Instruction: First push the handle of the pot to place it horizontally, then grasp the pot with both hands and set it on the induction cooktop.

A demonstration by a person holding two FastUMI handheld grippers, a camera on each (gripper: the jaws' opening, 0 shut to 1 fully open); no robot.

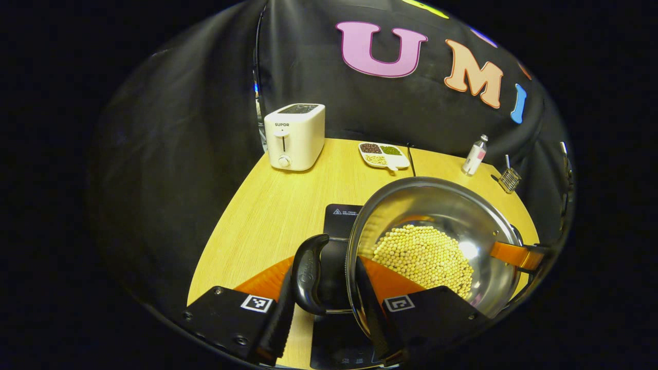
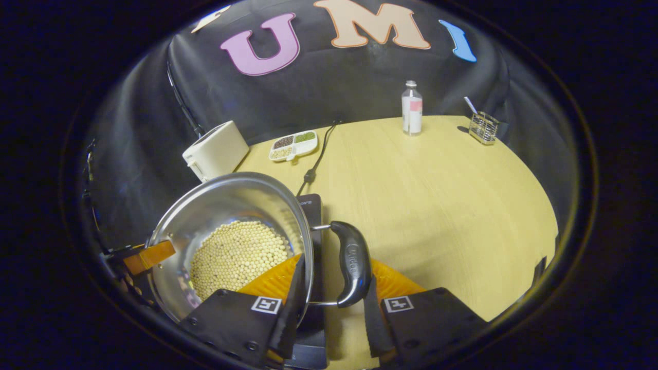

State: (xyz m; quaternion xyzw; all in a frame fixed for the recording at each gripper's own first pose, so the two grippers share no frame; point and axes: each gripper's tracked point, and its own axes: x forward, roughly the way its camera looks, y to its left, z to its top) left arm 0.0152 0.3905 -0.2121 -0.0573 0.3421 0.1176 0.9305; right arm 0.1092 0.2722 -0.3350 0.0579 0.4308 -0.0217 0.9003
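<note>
Closest in the left gripper view, the left gripper (image 1: 326, 329) has its two fingers straddling the pot's near side handle (image 1: 308, 275), one finger outside the black grip and the other against the pot's wall, clamped on that handle as far as I can see. That steel pot (image 1: 465, 216), holding a heap of soybeans (image 1: 424, 257), sits over the black induction cooktop (image 1: 342, 213); whether it rests on it I cannot tell. Behind stand a white toaster (image 1: 295, 136), a divided dish of beans (image 1: 384, 155), a small bottle (image 1: 475, 155) and a wire holder (image 1: 509, 180) on the wooden table (image 1: 277, 205). From the right gripper view, the right gripper (image 2: 329, 324) likewise straddles the pot's other handle (image 2: 352, 267), its fingers on either side, seemingly gripping. Across the pot, the left gripper's finger (image 2: 149, 257) meets the far rim.
</note>
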